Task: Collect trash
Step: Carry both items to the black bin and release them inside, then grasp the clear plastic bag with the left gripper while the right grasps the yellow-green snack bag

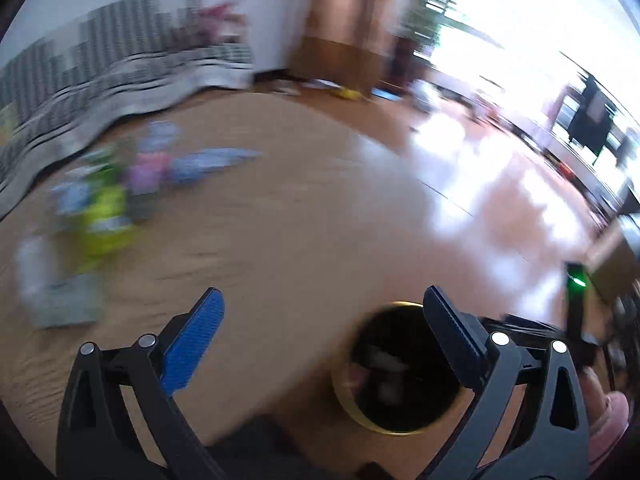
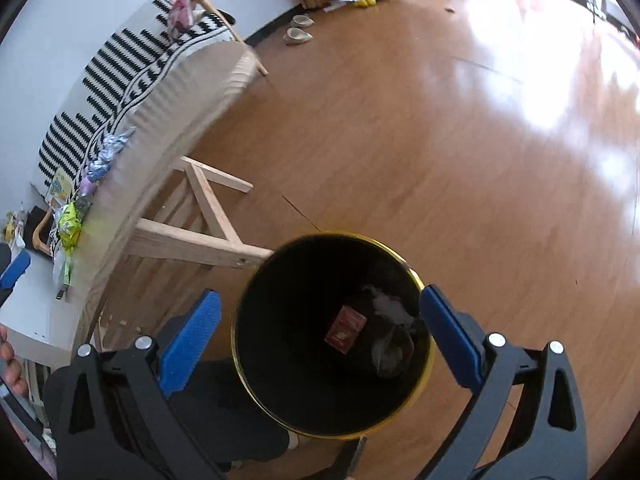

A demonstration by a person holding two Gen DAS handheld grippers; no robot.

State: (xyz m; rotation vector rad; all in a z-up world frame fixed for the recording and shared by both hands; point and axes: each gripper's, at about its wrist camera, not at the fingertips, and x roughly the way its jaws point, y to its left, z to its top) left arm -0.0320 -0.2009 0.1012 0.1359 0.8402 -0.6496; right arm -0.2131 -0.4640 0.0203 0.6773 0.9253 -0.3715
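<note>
A black bin with a gold rim (image 2: 426,292) stands on the floor beside the table; a red packet (image 2: 345,327) and crumpled wrappers lie at its bottom. My right gripper (image 2: 320,320) hangs open and empty above the bin mouth. My left gripper (image 1: 324,316) is open and empty over the wooden table (image 1: 280,220). The bin also shows in the left wrist view (image 1: 352,404) past the table edge. Blurred wrappers lie on the table at left: a yellow-green one (image 1: 106,216), a pink one (image 1: 146,172), a blue one (image 1: 208,160). They also show in the right wrist view (image 2: 70,224).
A black-and-white striped cushion (image 2: 120,60) lies behind the table against a white wall. The table has pale wooden legs (image 2: 200,236). Slippers (image 2: 298,34) sit on the glossy wooden floor (image 2: 460,140). A person's hand (image 2: 10,364) is at the left edge.
</note>
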